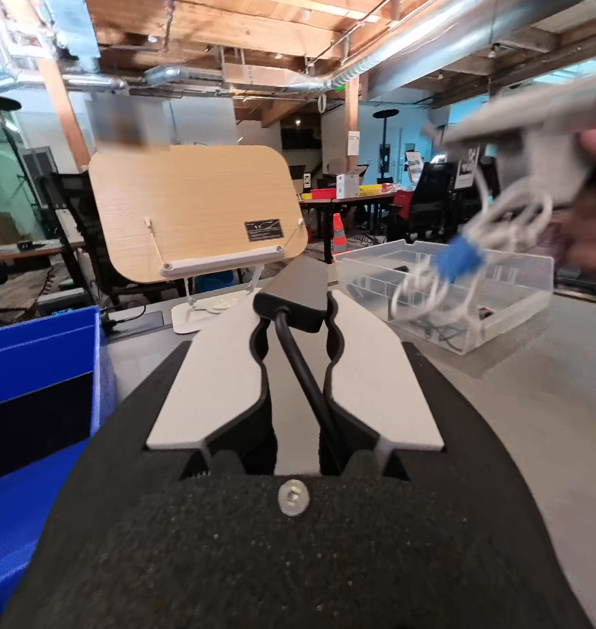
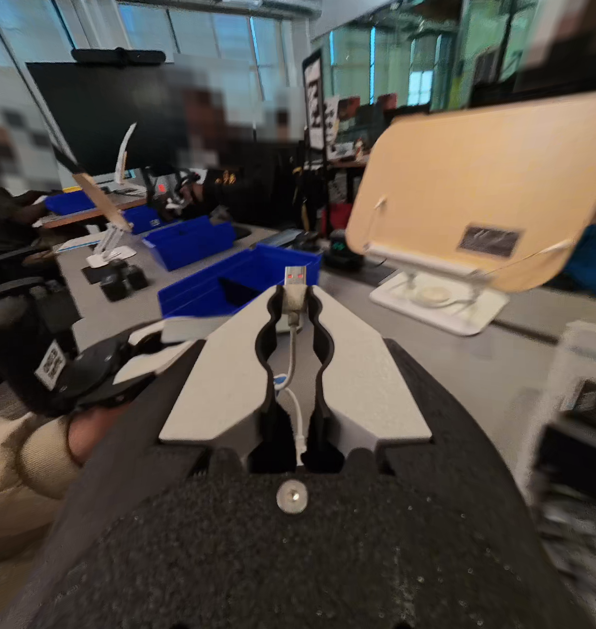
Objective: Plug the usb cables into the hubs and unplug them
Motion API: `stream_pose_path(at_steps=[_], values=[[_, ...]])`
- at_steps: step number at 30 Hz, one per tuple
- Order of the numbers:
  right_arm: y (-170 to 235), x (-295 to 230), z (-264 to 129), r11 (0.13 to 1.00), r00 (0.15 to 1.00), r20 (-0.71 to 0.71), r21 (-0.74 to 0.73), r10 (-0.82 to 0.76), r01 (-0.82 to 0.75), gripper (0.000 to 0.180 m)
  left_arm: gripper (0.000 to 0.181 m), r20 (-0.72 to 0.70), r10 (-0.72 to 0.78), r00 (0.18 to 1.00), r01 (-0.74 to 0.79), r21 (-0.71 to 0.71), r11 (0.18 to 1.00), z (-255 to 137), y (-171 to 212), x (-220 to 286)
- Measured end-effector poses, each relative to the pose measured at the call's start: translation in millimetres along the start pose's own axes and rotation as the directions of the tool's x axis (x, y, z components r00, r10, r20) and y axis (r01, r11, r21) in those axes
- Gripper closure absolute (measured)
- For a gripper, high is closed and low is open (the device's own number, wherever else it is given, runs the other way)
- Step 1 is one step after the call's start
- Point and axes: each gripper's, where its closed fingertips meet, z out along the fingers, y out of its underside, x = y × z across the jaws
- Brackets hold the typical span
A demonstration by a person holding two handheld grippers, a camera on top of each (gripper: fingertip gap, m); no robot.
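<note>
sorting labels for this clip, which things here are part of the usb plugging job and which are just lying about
Part of the job:
- black hub, held in the left gripper
- white usb cable, plug held in the right gripper

Lying about:
- wooden book stand
- clear divided tray
- blue bin
- orange cone

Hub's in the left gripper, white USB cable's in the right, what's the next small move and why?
Probably bring the right gripper toward the left gripper and line them up. The USB plug juts past the fingers, unplugged, and the dark hub is clamped apart from it.
</note>
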Motion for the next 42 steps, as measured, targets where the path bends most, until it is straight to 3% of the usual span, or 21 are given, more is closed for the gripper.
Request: stream_pose_path(at_steps=[3,6,9,12,14,16,18,22,27,30,33,35,36,38,40,42], values=[[-44,56,-27,0.999,0.998,-0.051,-0.028,-0.047,0.046,0.166,0.15,-0.027,-0.087,0.996,0.086,-0.022,0.996,0,10,-6],[-44,129,-47,0.982,0.97,-0.195,-0.152,-0.145,0.116,0.166,0.15,-0.027,-0.165,0.986,0.163,-0.066,0.984,1,23,-11],[-1,195,-58,0.919,0.906,-0.315,-0.359,-0.282,0.162,0.166,0.15,-0.042,-0.159,0.986,0.156,-0.069,0.985,3,24,-9],[70,243,-59,0.837,0.844,-0.364,-0.522,-0.394,0.165,0.166,0.149,-0.067,-0.134,0.989,0.129,-0.074,0.989,5,25,-3],[122,262,-59,0.805,0.846,-0.411,-0.592,-0.34,0.036,0.166,0.15,-0.088,-0.113,0.99,0.107,-0.074,0.991,5,25,3],[171,259,-58,0.726,0.897,-0.411,-0.666,-0.162,-0.174,0.166,0.149,-0.118,-0.102,0.988,0.093,-0.078,0.993,5,26,9],[194,261,-68,0.642,0.88,-0.473,-0.684,-0.028,-0.347,0.148,0.149,-0.127,-0.106,0.986,0.097,-0.081,0.992,6,28,11],[192,271,-100,0.587,0.833,-0.552,-0.682,-0.022,-0.436,0.132,0.149,-0.152,-0.154,0.976,0.142,-0.089,0.986,5,30,11],[120,258,-108,0.748,0.843,-0.537,-0.575,-0.04,-0.331,0.129,0.15,-0.245,-0.258,0.935,0.249,-0.066,0.966,3,22,17],[80,221,-91,0.824,0.905,-0.425,-0.509,0.01,-0.248,0.128,0.15,-0.368,-0.337,0.867,0.343,-0.051,0.938,-1,11,30],[38,113,-47,0.924,0.987,0.05,-0.361,0.155,-0.126,0.127,0.15,-0.456,-0.373,0.808,0.406,-0.028,0.913,-7,-2,39],[31,30,-37,0.934,0.866,0.415,-0.327,0.281,-0.146,0.12,0.15,-0.484,-0.389,0.784,0.433,-0.024,0.901,-9,-6,42],[34,5,-33,0.925,0.796,0.507,-0.341,0.331,-0.167,0.111,0.15,-0.49,-0.397,0.776,0.442,-0.027,0.897,-9,-7,43],[52,-16,-15,0.924,0.78,0.538,-0.358,0.321,-0.133,0.099,0.15,-0.512,-0.413,0.753,0.462,-0.036,0.886,-11,-9,45],[70,-25,3,0.943,0.819,0.526,-0.329,0.231,-0.054,0.098,0.15,-0.528,-0.442,0.725,0.495,-0.046,0.868,-12,-11,46],[79,-41,12,0.949,0.794,0.57,-0.313,0.209,-0.025,0.1,0.15,-0.542,-0.486,0.685,0.547,-0.058,0.835,-14,-13,45]])
